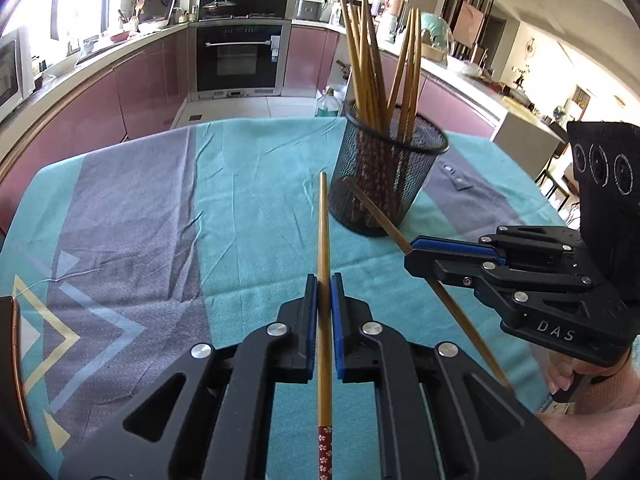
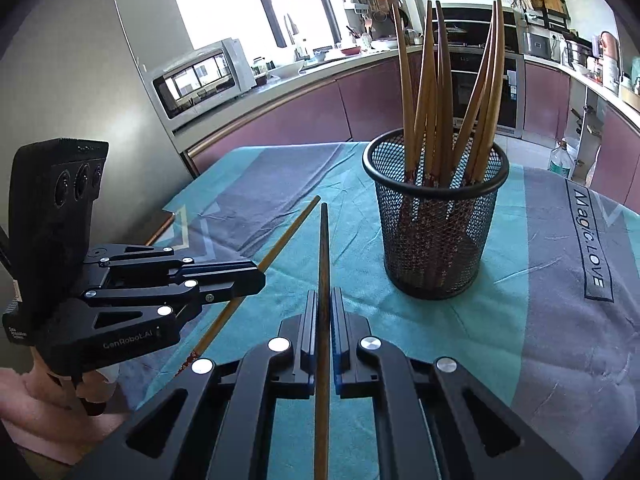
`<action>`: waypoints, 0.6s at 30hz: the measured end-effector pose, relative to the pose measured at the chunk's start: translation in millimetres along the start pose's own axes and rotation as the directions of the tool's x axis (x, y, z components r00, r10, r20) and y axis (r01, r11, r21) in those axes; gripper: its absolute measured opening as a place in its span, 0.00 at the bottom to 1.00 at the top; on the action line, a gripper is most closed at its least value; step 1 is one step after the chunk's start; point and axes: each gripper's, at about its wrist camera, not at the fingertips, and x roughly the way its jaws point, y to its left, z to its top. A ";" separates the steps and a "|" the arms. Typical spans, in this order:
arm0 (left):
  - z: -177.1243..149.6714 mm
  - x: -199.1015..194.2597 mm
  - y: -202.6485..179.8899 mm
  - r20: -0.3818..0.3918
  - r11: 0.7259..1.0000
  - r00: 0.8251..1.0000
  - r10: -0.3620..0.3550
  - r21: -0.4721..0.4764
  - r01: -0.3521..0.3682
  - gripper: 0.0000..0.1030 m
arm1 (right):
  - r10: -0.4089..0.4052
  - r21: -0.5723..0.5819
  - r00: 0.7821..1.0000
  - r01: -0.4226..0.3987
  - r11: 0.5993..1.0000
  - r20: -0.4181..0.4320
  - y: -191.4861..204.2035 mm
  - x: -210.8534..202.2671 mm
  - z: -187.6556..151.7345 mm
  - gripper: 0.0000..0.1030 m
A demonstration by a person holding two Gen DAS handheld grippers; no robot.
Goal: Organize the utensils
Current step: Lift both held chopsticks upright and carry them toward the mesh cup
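Both tools are carrying one chopstick each, in front of the mesh cup [image 1: 390, 176], tips pointing toward it.

Left tool [image 1: 324, 292]: jaws together, clamping the left chopstick [image 1: 323, 240] partway along its shaft. Its narrow tip is reaching forward, just left of the cup base; the patterned red end is trailing back between the tool's arms.

Right tool [image 2: 324, 308]: jaws together, clamping the right chopstick [image 2: 323, 248], also along the shaft. Its tip is stopping short of the cup, to the cup's left in the right wrist view.

The cup is standing upright on the cloth-covered tabletop [image 1: 248, 184], already holding a bundle of chopsticks [image 2: 444, 92] that is fanning outward above the rim.

Handling, as judged: the sticks are looking light, stiff and smooth, so each is likely to pivot or slide in a narrow pinch. A hold nearer the middle should be limiting swing; both grips are appearing about there. The cup is looking light too, and a sideways knock at the rim may be tipping it.

Room: the cup mouth is partly taken up by the fanned bundle; the open gaps are seeming to lie at the near side of the rim. The two tools are sitting close beside each other, shafts converging toward the cup, so entering one at a time is looking safer. Cloth to the cup's left is lying free; the tabletop edge behind the cup is near.
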 end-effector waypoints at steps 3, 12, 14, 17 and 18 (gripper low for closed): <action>3.2 -10.7 1.0 0.021 0.999 0.999 -0.031 -0.014 0.031 0.07 | 0.016 0.003 0.999 -0.016 1.000 0.030 -0.2 -11.7 3.1 0.05; 11.7 -33.9 0.6 0.073 0.996 0.994 -0.083 -0.033 0.086 0.07 | 0.031 0.003 0.993 -0.031 1.000 0.111 1.7 -37.6 12.4 0.05; 12.4 -35.6 0.5 0.077 0.996 0.994 -0.082 -0.032 0.085 0.07 | 0.035 -0.001 0.991 -0.035 0.999 0.126 2.1 -42.5 13.4 0.05; 12.1 -38.4 -2.0 0.086 0.995 0.992 -0.088 -0.030 0.091 0.07 | 0.038 -0.005 0.989 -0.037 0.999 0.146 3.2 -48.8 13.3 0.05; 12.3 -39.9 -2.3 0.091 0.995 0.992 -0.089 -0.030 0.092 0.07 | 0.041 -0.003 0.988 -0.041 0.999 0.151 3.7 -50.1 13.5 0.05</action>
